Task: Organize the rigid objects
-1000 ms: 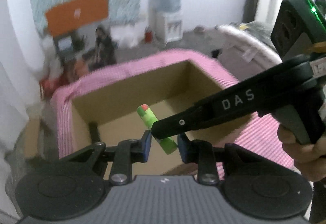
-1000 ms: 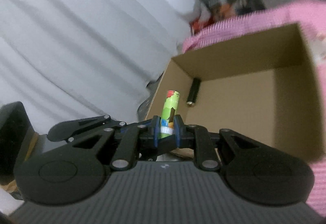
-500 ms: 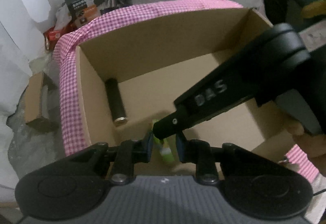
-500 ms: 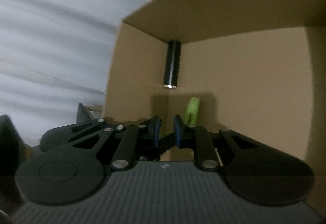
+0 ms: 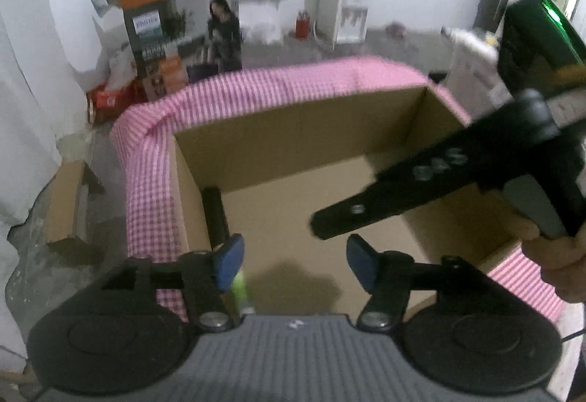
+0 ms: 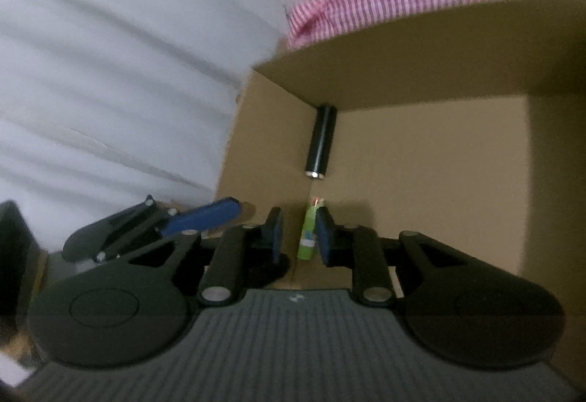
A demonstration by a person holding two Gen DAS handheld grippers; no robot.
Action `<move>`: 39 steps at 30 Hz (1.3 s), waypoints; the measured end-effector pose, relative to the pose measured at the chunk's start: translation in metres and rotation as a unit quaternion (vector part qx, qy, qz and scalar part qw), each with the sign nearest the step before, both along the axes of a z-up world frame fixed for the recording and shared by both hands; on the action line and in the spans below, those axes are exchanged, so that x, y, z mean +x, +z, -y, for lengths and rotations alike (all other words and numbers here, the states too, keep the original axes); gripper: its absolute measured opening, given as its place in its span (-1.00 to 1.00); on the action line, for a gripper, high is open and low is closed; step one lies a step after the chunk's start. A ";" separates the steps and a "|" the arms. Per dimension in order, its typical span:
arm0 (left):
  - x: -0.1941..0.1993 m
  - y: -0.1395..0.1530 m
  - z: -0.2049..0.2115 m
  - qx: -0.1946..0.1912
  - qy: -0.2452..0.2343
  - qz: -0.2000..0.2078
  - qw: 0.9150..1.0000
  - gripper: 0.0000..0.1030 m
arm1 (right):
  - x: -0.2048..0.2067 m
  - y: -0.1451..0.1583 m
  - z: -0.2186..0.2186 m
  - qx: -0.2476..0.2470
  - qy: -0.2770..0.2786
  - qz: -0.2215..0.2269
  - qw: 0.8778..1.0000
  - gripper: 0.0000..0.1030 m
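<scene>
Our left gripper (image 5: 293,261) hangs over the cardboard box (image 5: 304,131) with its jaws opening, already well apart, and nothing between the blue pads. The small green tube (image 5: 241,294) lies on the box floor just beside the left-hand pad, partly hidden behind it. Our right gripper (image 6: 298,231) is opening too, jaws still narrow; in its own view the green tube (image 6: 307,237) shows between the pads, touching neither clearly, so it looks let go. Further in, a black cylinder (image 6: 320,142) lies along the box's left wall. The box sits on a surface draped with pink checked cloth (image 5: 154,160). A hand (image 5: 560,255) carries the right gripper at the right edge.
</scene>
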State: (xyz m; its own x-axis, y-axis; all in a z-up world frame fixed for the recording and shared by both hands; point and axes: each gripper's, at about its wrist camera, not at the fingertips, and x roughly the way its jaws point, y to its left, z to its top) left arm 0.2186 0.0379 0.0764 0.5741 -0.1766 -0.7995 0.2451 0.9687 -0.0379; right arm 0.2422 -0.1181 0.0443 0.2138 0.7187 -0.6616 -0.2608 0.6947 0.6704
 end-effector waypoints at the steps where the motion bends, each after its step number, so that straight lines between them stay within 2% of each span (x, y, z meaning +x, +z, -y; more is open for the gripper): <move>1: -0.008 0.007 0.001 -0.005 -0.003 0.012 1.000 0.34 | -0.010 0.011 0.008 0.002 -0.005 0.018 1.000 -0.56; 6: -0.050 0.034 0.009 -0.033 -0.031 0.069 0.997 0.54 | -0.068 0.054 0.049 0.014 -0.025 0.098 0.995 -0.46; 10: -0.083 0.040 0.020 -0.058 -0.056 0.098 0.992 0.61 | -0.125 0.078 0.081 0.025 -0.054 0.155 0.986 -0.39; 13: -0.110 0.037 0.032 -0.073 -0.087 0.114 0.987 0.62 | -0.167 0.075 0.117 0.016 -0.082 0.183 0.980 -0.38; 16: -0.132 0.021 0.046 -0.090 -0.121 0.115 0.982 0.64 | -0.208 0.063 0.145 -0.006 -0.113 0.199 0.974 -0.35; 20: -0.149 -0.013 0.075 -0.112 -0.148 0.089 0.979 0.64 | -0.234 0.021 0.162 -0.038 -0.141 0.167 0.975 -0.34; 22: -0.153 -0.032 0.094 -0.100 -0.159 0.081 0.979 0.64 | -0.235 -0.008 0.164 -0.061 -0.150 0.139 0.977 -0.34; 26: -0.159 -0.067 0.137 -0.026 -0.175 0.088 0.980 0.62 | -0.226 -0.055 0.164 -0.086 -0.159 0.091 0.979 -0.34; 30: -0.161 -0.093 0.166 0.030 -0.186 0.106 0.976 0.54 | -0.215 -0.072 0.153 -0.115 -0.148 0.079 0.979 -0.34; 34: -0.159 -0.104 0.178 0.043 -0.187 0.102 0.976 0.33 | -0.198 -0.082 0.132 -0.147 -0.127 0.081 0.978 -0.34; 39: -0.152 -0.110 0.181 0.049 -0.195 0.099 0.974 0.31 | -0.185 -0.094 0.115 -0.177 -0.102 0.085 0.975 -0.38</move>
